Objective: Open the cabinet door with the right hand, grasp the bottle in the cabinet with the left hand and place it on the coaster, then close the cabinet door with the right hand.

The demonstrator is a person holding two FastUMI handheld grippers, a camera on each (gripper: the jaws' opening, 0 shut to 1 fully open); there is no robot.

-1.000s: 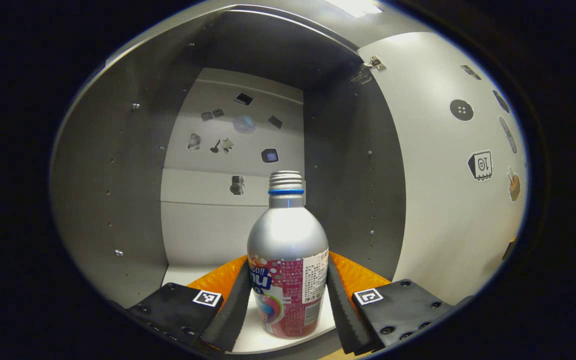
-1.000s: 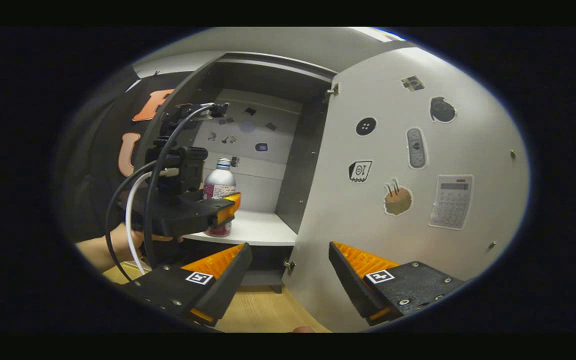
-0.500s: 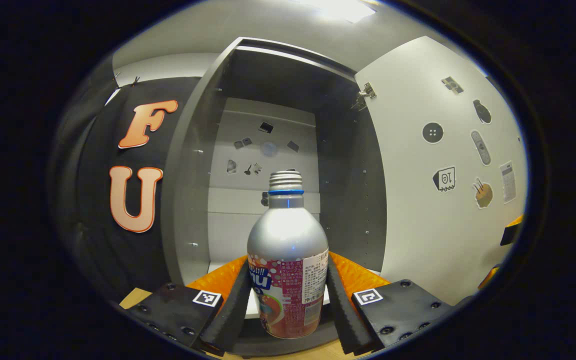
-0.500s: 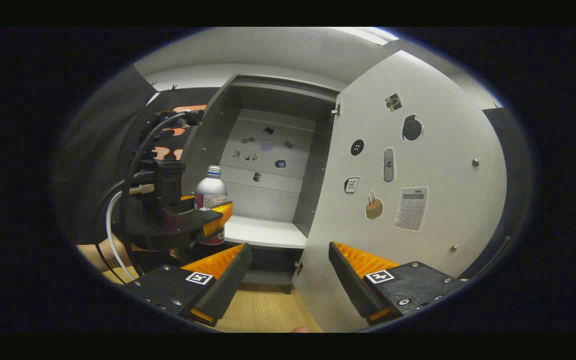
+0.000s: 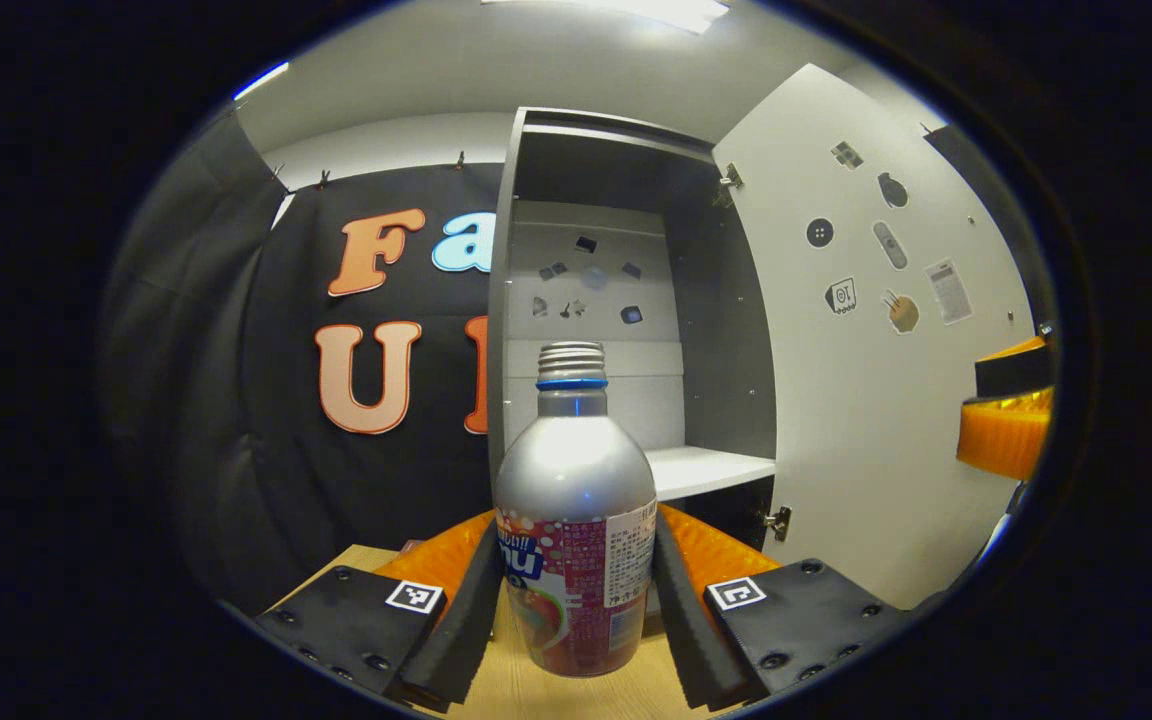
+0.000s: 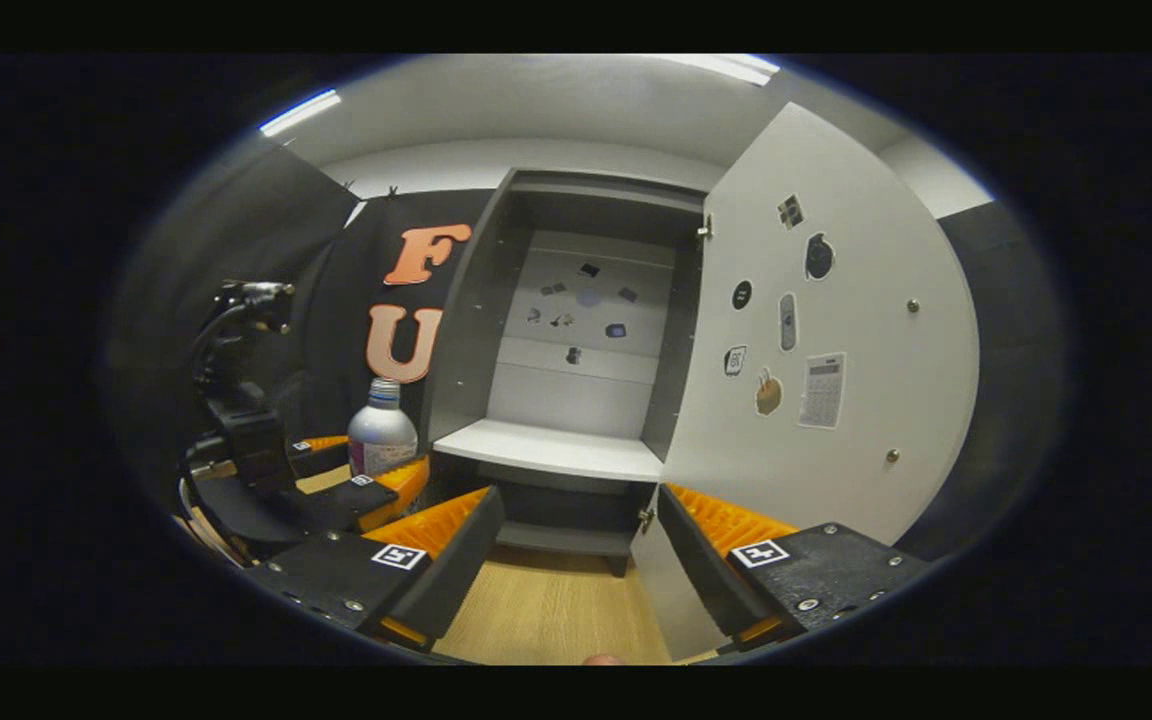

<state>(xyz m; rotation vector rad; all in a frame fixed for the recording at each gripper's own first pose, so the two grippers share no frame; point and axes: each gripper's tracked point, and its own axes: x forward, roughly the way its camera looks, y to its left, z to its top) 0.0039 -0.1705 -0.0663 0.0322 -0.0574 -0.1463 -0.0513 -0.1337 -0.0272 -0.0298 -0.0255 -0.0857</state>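
Observation:
A silver bottle (image 5: pixel 574 500) with a red label and a blue neck ring stands upright between my left gripper's (image 5: pixel 574 600) fingers, which are shut on its lower body. It hangs above the wooden table, out in front of the grey cabinet (image 5: pixel 591 300) and to its left. In the right gripper view the same bottle (image 6: pixel 381 432) sits in the left gripper (image 6: pixel 376 480) at the left. The cabinet door (image 6: pixel 826 350) stands wide open to the right, with stickers on its inner face. My right gripper (image 6: pixel 581 540) is open, nothing between its fingers, in front of the cabinet's base.
The white shelf (image 6: pixel 551 450) inside the cabinet is bare. The light wooden table (image 6: pixel 546 620) runs below both grippers. The black cloth wall (image 5: pixel 266 400) stands to the left of the cabinet. The right gripper's finger (image 5: pixel 1006 420) shows at the right edge of the left gripper view.
My left gripper has pulled the bottle out of the cabinet, back and to the left, over the table. My right gripper has backed away from the cabinet and the door looks smaller.

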